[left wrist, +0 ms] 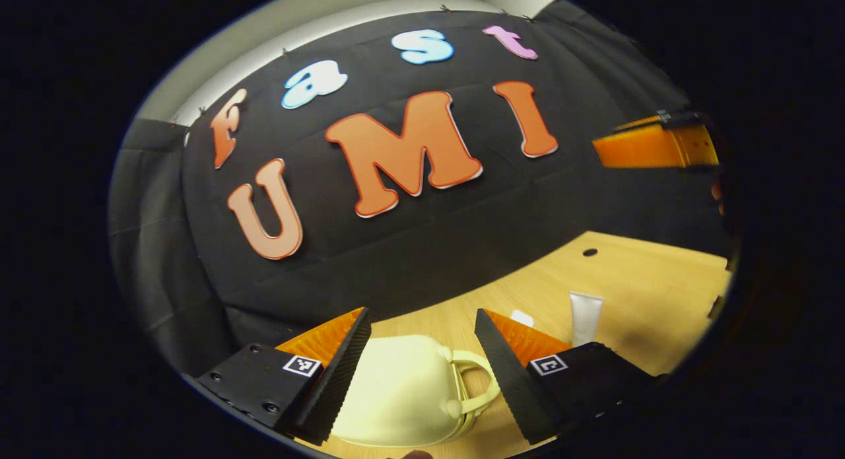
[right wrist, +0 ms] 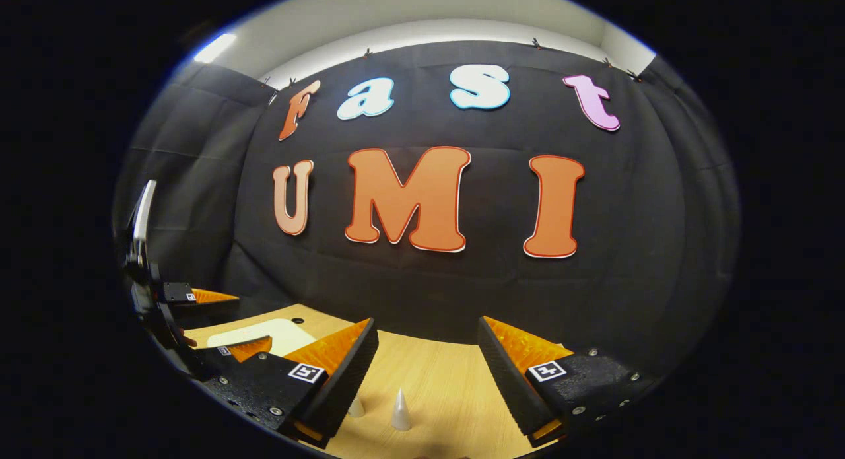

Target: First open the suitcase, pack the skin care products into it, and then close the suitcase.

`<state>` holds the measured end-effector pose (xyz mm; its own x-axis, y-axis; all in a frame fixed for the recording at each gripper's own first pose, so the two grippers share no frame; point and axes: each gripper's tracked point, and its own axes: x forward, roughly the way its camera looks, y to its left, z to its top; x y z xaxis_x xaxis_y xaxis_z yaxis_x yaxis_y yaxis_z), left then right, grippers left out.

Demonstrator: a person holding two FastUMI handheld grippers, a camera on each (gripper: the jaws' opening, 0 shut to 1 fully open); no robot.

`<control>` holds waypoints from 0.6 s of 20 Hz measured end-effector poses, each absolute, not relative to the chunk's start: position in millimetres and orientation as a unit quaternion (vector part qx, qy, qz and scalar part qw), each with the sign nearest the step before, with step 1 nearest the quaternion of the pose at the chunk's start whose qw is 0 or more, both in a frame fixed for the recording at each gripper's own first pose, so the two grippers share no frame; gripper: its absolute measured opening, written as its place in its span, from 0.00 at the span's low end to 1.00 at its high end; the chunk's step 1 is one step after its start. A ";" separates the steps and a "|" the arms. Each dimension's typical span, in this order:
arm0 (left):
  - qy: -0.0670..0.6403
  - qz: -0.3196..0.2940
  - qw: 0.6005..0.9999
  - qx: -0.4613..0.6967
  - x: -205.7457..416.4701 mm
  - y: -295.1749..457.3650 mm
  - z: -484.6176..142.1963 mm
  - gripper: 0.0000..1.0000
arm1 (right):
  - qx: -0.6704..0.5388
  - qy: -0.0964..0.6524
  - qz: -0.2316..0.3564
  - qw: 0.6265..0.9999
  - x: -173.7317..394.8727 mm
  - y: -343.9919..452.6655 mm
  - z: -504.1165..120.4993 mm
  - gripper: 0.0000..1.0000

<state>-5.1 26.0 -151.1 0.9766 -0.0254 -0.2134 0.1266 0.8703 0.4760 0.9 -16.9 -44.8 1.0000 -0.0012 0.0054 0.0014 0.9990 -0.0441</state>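
Suitcase (left wrist: 403, 393) sits closed on the table (left wrist: 634, 281), right below the wide-open left claw (left wrist: 422, 353); white tube (left wrist: 585, 317) off right. Right claw (right wrist: 428, 366) gapes open too, holding nothing.

The pale wooden tabletop (left wrist: 634, 274) is stretching back to the black cloth wall (left wrist: 429, 247), and a small dark hole (left wrist: 590, 252) is sitting in it near that wall. Over in the right gripper view, the same tabletop (right wrist: 436, 373) is running under the cloth (right wrist: 660, 247), with a white ceiling strip (right wrist: 429, 13) glowing above.
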 end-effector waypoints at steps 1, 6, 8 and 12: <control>0.116 -0.060 0.958 0.256 -5.1 22.8 -167.1 0.98 | -0.023 0.001 -0.011 1.000 2.6 -19.5 -46.9 0.96; 0.153 -0.121 0.926 0.322 1.4 14.2 -220.1 0.98 | -0.019 0.011 -0.041 0.999 4.8 -25.5 -51.3 0.96; 0.176 -0.139 0.907 0.357 -2.3 15.4 -249.9 0.98 | -0.021 0.017 -0.055 0.998 3.2 -32.5 -54.8 0.96; 0.207 -0.148 0.882 0.398 -5.0 23.8 -291.1 0.98 | -0.022 0.028 -0.073 0.997 -1.5 -45.5 -61.4 0.96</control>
